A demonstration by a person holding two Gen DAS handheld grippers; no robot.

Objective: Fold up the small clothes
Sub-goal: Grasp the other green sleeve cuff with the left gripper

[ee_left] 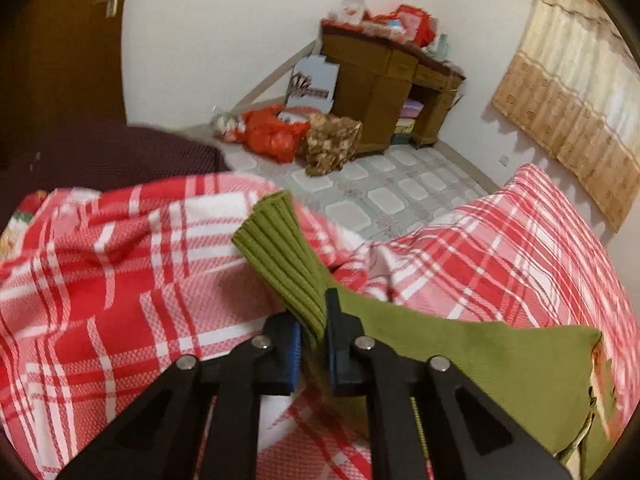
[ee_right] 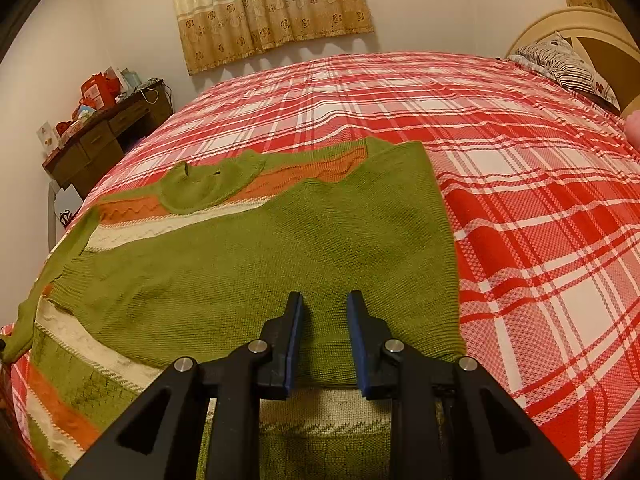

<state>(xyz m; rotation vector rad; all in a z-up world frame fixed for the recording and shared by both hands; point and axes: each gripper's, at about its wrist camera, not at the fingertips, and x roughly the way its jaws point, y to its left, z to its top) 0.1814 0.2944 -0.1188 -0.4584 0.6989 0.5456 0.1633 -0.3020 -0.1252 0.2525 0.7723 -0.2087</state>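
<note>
A small green knit sweater (ee_right: 248, 264) with orange and cream stripes lies partly folded on the red plaid bed (ee_right: 520, 220). My right gripper (ee_right: 323, 304) is open and empty, its jaws hovering just above the sweater's near edge. In the left wrist view my left gripper (ee_left: 314, 322) is shut on the sweater's ribbed green cuff (ee_left: 280, 256) and holds the sleeve lifted above the bed; the rest of the green sleeve (ee_left: 480, 360) trails to the right.
A wooden desk (ee_left: 384, 92) with clutter stands by the far wall, with red and brown bags (ee_left: 272, 136) on the tiled floor. Curtains (ee_right: 272, 8) hang behind the bed. A striped pillow (ee_right: 568, 64) lies at the headboard.
</note>
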